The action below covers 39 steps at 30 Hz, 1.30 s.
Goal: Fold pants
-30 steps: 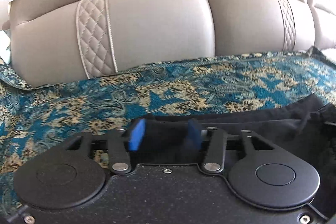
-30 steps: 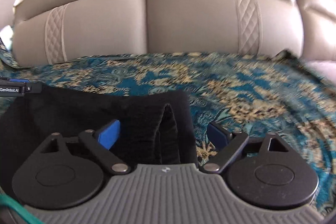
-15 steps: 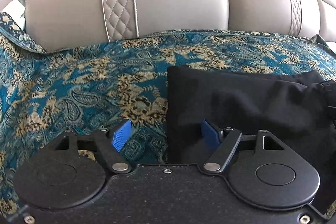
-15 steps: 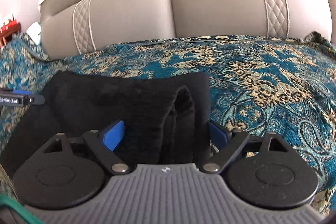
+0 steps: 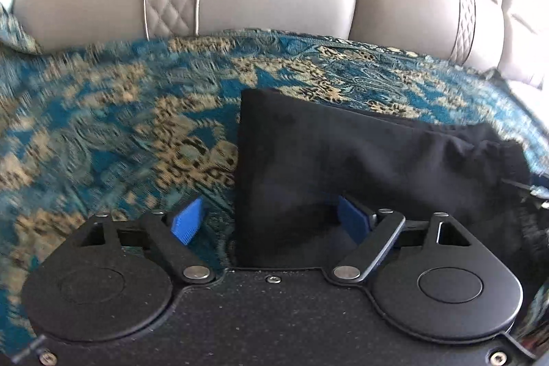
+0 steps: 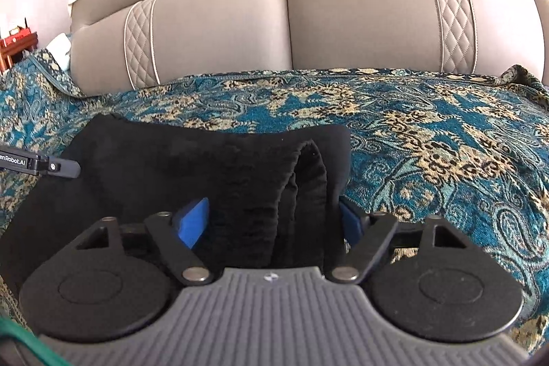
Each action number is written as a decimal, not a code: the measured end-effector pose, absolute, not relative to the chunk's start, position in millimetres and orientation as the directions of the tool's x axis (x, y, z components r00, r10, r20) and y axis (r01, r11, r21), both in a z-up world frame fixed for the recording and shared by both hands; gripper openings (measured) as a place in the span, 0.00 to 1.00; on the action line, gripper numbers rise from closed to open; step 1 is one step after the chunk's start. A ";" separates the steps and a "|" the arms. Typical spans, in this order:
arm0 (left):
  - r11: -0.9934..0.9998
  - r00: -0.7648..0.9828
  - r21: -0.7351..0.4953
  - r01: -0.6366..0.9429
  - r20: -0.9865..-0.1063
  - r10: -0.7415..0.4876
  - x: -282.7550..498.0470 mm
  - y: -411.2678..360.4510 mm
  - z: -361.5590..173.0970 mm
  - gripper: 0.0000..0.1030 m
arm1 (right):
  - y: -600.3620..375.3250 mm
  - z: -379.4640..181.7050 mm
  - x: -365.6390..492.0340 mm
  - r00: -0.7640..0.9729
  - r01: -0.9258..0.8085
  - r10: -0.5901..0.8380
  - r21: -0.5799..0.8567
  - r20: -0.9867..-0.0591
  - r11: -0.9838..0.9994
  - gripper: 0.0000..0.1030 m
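Note:
The black pants (image 5: 360,156) lie folded in a compact stack on the patterned blue cover. In the left wrist view my left gripper (image 5: 271,222) is open, its jaws straddling the stack's left edge. In the right wrist view the pants (image 6: 192,167) show thick folded layers at their right end. My right gripper (image 6: 274,222) is open around that right end, with the cloth between the blue pads. The tip of the left gripper shows at the left edge of the right wrist view (image 6: 41,164).
A teal and gold paisley cover (image 6: 429,143) spreads over the sofa seat. Grey leather back cushions (image 6: 343,12) with quilted stripes rise behind it. A small red wooden piece (image 6: 15,47) stands at the far left.
My left gripper opened and let go of the pants, then drew back from the stack. My right gripper stays open and has pulled back a little. The pants lie still.

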<state>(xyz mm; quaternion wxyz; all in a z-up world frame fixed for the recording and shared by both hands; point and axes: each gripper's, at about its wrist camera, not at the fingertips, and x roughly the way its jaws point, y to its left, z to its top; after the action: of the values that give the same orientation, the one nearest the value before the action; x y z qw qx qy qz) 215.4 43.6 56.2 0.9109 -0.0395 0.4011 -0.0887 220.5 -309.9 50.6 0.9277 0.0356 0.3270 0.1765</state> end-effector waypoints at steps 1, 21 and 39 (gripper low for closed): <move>0.978 0.668 -0.163 0.132 -0.714 -0.209 217.0 45.6 55.9 0.84 | -310.7 50.3 221.5 0.726 -0.302 0.355 0.190 -0.589 0.934 0.70; 0.783 0.535 -0.570 0.247 -0.593 -0.601 234.3 92.2 51.8 0.84 | -322.4 46.4 229.9 0.732 -0.262 0.400 0.314 -0.551 0.913 0.54; 0.853 0.598 -0.424 0.304 -0.612 -0.517 241.3 55.2 50.4 0.71 | -314.2 45.5 236.2 0.739 -0.251 0.394 0.320 -0.547 0.914 0.54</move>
<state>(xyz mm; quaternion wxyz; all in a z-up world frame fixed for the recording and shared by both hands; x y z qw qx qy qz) 241.3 55.2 50.4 0.8831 -0.1390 0.3833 -0.2323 236.2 -314.2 45.5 0.9254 0.1133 0.3167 0.1743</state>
